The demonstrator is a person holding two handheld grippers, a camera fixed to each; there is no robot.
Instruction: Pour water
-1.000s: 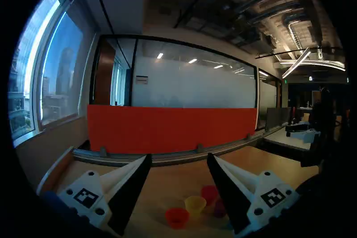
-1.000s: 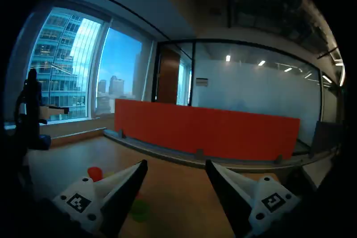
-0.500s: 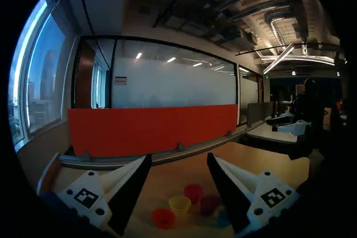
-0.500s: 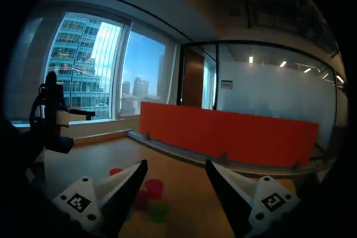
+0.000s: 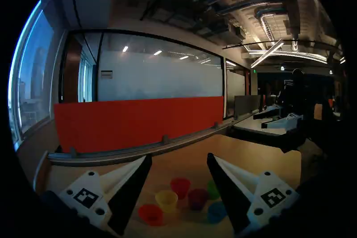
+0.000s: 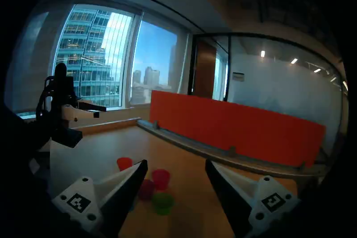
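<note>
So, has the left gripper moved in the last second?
Yes. The left gripper has swung to its right: in the left gripper view the orange divider has slid leftward and more cups show.

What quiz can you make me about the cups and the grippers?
1. True or false: the left hand-held gripper holds a cup.
2. Pick one: the cups stand on A) a table, B) the floor, C) a chair.
3. Count: how many cups show in the left gripper view?

Key: 1 false, it is open and holds nothing; 2 A; 3 six.
</note>
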